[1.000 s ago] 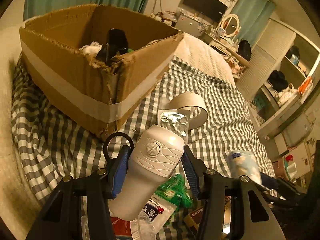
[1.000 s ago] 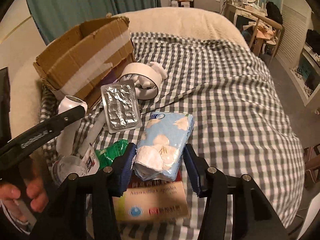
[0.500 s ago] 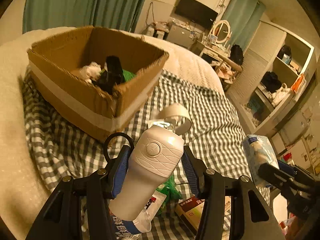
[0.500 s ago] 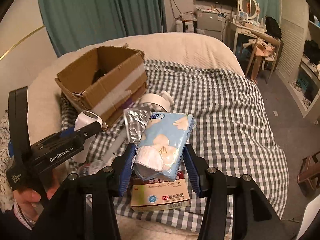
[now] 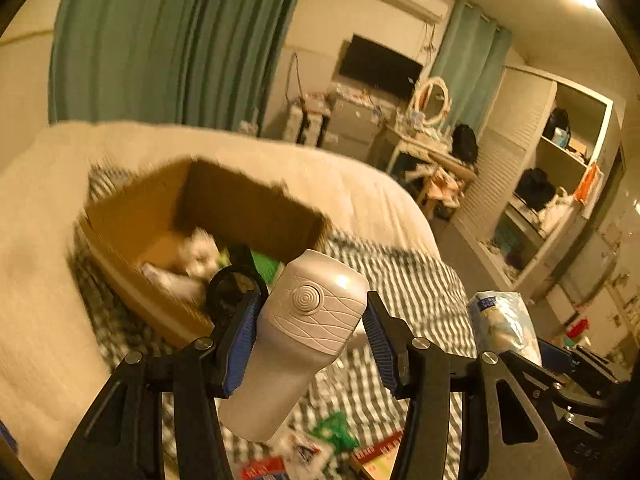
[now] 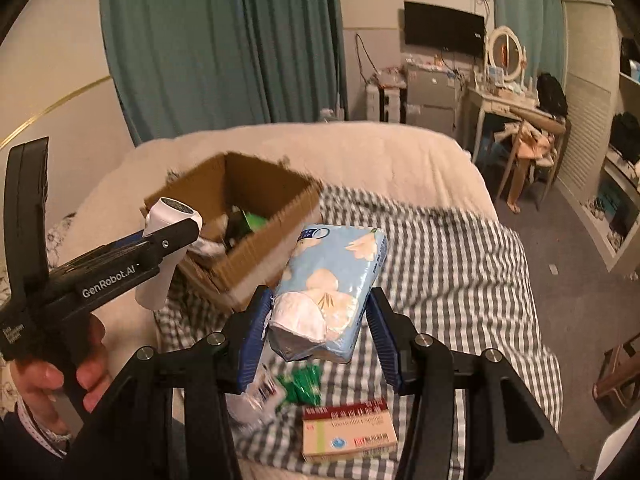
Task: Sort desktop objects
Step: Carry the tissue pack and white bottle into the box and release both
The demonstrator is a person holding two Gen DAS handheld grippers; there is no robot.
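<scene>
bed [image 6: 460,240] | checked cloth [image 6: 440,280] | cardboard box [image 6: 256,240], medicine box [image 6: 348,432], green packet [image 6: 304,384]

Right gripper [image 6: 318,320] up off the bed, pads clamped on a blue flowered tissue pack [image 6: 334,292]. Left gripper [image 6: 168,236] grips a white bottle [image 6: 162,252] beside the open cardboard box [image 6: 256,240]. Medicine box [image 6: 348,434] and green packet [image 6: 306,384] lie on the checked blanket [image 6: 452,280].
</scene>
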